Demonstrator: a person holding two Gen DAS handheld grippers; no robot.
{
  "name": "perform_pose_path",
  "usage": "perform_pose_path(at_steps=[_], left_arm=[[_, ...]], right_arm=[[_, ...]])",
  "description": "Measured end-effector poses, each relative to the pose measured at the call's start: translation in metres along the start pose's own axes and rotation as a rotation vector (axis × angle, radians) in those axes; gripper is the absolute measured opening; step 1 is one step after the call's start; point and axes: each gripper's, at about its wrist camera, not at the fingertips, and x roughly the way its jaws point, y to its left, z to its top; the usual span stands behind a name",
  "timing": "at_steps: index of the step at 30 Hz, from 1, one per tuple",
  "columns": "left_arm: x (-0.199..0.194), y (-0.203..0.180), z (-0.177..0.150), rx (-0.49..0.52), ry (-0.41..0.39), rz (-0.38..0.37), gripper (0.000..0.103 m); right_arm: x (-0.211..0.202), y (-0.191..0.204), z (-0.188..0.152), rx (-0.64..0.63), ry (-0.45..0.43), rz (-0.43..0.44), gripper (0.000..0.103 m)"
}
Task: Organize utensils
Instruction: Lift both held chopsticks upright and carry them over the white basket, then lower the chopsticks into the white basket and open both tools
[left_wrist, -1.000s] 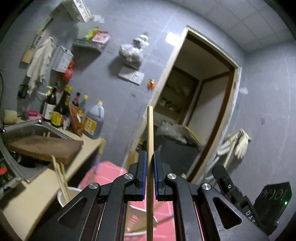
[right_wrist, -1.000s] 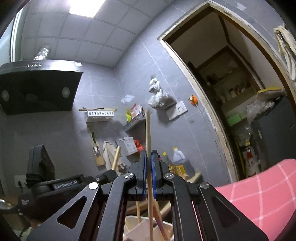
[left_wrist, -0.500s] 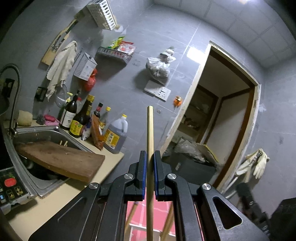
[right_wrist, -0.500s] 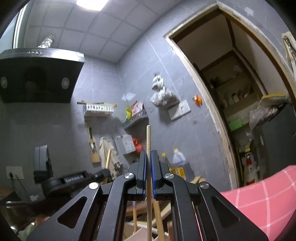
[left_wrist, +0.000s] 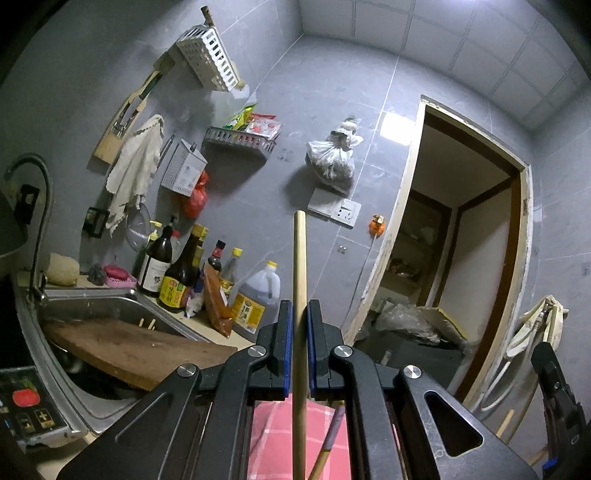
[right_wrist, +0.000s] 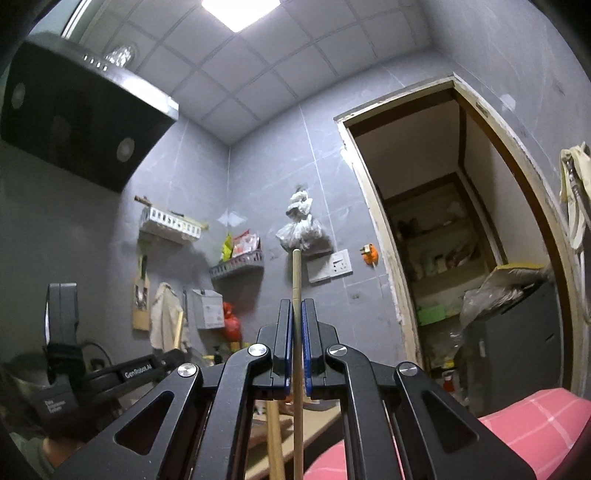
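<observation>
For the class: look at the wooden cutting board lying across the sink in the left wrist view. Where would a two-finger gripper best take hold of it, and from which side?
Probably the near right edge of the cutting board, which juts out past the sink rim with open space beneath. Come in from the counter side, one finger above and one below that thin flat slab. Both the left gripper and the right gripper are shut on chopsticks, so neither is free.

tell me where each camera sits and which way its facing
Left wrist: on the left tongs, tilted up at the grey wall over the sink; its own fingers clamp a chopstick, and the other tool shows at the right edge.
Right wrist: on the right tongs, tilted up toward the range hood and ceiling; its fingers clamp a second chopstick, and the left tool shows at lower left.
Shared: the hanging plastic bag, wall socket and doorway.
</observation>
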Motion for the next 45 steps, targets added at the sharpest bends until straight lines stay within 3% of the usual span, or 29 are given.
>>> perform_pose_path(at_steps=[19, 40, 42, 44, 45], left_arm=[[-0.004, -0.016, -0.054, 0.065, 0.095, 0.011, 0.006], [-0.016, -0.022, -0.065, 0.056, 0.221, -0.049, 0.008], [-0.018, -0.023, -0.064, 0.057, 0.223, -0.049, 0.008], [-0.019, -0.024, -0.064, 0.061, 0.227, -0.05, 0.012], [-0.021, -0.024, -0.063, 0.063, 0.226, -0.054, 0.016]], right_arm=[[-0.004, -0.01, -0.016, 0.02, 0.077, 0.038, 0.003], [-0.01, -0.002, -0.007, 0.01, 0.16, 0.059, 0.006], [-0.012, 0.0, -0.004, 0.002, 0.159, 0.063, 0.009], [-0.016, 0.002, 0.0, -0.006, 0.152, 0.074, 0.024], [-0.017, 0.003, 0.002, -0.01, 0.148, 0.078, 0.025]])
